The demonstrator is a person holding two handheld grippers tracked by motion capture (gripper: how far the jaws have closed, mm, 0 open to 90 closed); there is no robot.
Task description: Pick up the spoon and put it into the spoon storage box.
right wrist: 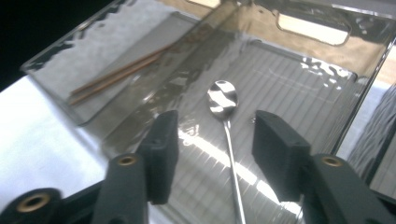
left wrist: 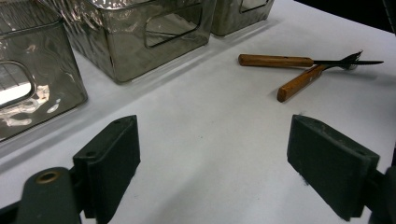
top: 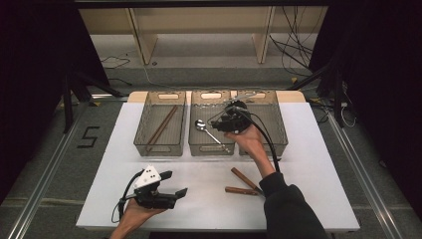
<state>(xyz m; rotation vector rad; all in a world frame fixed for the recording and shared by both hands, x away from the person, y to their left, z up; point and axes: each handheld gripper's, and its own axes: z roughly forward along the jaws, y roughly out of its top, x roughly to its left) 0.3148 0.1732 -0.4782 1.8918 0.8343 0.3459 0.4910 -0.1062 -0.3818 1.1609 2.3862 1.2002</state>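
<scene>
Evidently sorting cutlery: the spoon (right wrist: 223, 100) lies flat in the middle bin (top: 199, 147), and the right gripper (right wrist: 212, 135) hangs above it, jaws apart and empty. At five o'clock, the wooden-handled fork (top: 246, 177) and knife (top: 239, 190) wait crossed on the bench (top: 209, 209); the left gripper (left wrist: 212, 158) rests nearby, jaws wide.

- We see a white table (top: 149, 164) carrying everything.
- Three clear bins stand side by side along its far edge: left bin (top: 149, 147), middle bin (top: 196, 148), right bin (top: 278, 139).
- Near the front right, a wooden-handled fork (left wrist: 299, 83) and a wooden-handled knife (left wrist: 275, 60) lie crossed, touching, well apart from the bins.
</scene>
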